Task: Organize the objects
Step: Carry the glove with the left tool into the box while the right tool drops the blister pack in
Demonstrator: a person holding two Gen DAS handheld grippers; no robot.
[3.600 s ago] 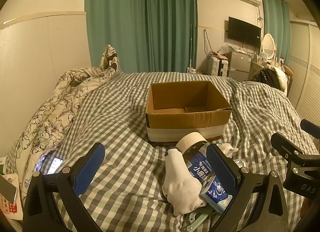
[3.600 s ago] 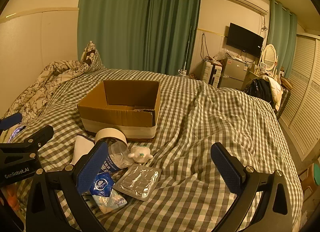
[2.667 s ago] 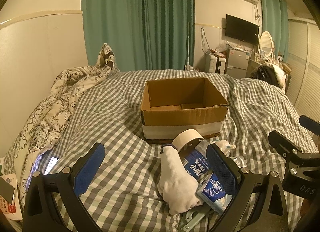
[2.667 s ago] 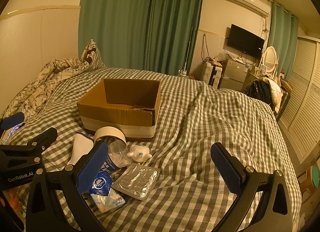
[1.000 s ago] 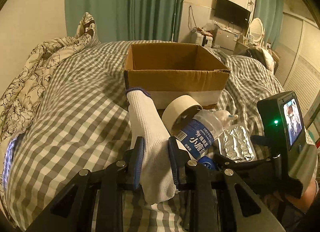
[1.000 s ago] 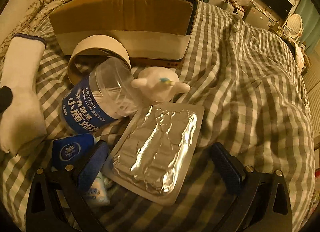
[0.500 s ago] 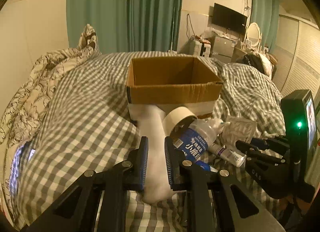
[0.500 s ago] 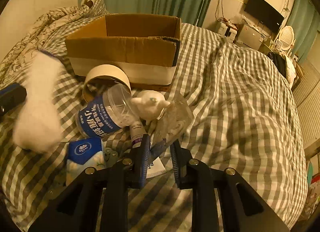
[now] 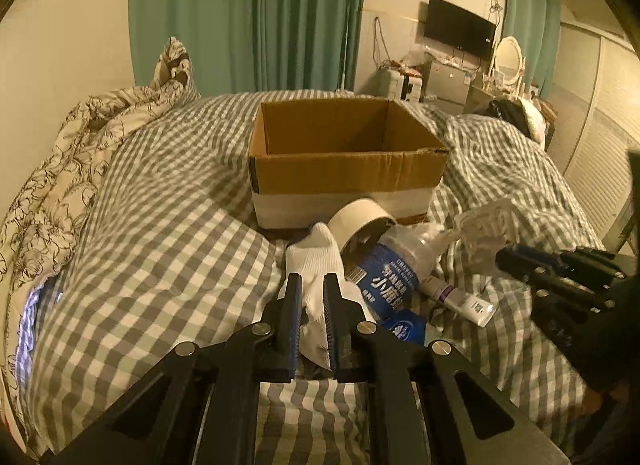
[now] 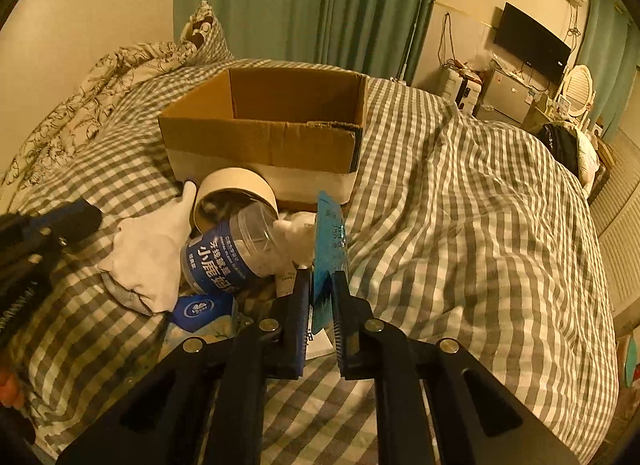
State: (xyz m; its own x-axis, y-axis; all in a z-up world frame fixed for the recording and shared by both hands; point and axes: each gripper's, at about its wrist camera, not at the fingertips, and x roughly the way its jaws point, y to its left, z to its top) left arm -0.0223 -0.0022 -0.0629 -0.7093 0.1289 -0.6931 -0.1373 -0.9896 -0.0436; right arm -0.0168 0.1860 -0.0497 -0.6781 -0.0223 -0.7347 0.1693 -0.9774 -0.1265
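An open cardboard box point(image 9: 344, 169) stands on the checked bed; it also shows in the right wrist view point(image 10: 264, 137). In front of it lie a tape roll point(image 9: 360, 221), a clear jar with a blue label point(image 9: 384, 273), a small tube point(image 9: 460, 301), a blue tissue pack point(image 10: 200, 309) and a small white figure point(image 10: 296, 233). My left gripper point(image 9: 312, 305) is shut on a white glove point(image 9: 320, 261), held just above the bed. My right gripper point(image 10: 320, 297) is shut on a blister pack point(image 10: 330, 241), held edge-up; the pack also shows in the left wrist view point(image 9: 488, 225).
A flowered duvet point(image 9: 60, 169) is bunched along the bed's left side. Green curtains point(image 9: 248, 17) hang behind the bed. A TV, a mirror and cluttered furniture point(image 9: 460, 77) stand at the back right. A lit phone point(image 9: 32, 305) lies at the left bed edge.
Both grippers closed from wide open: the left on the white glove, the right on the blister pack. Both have since lifted their objects off the bed and drawn back from the pile.
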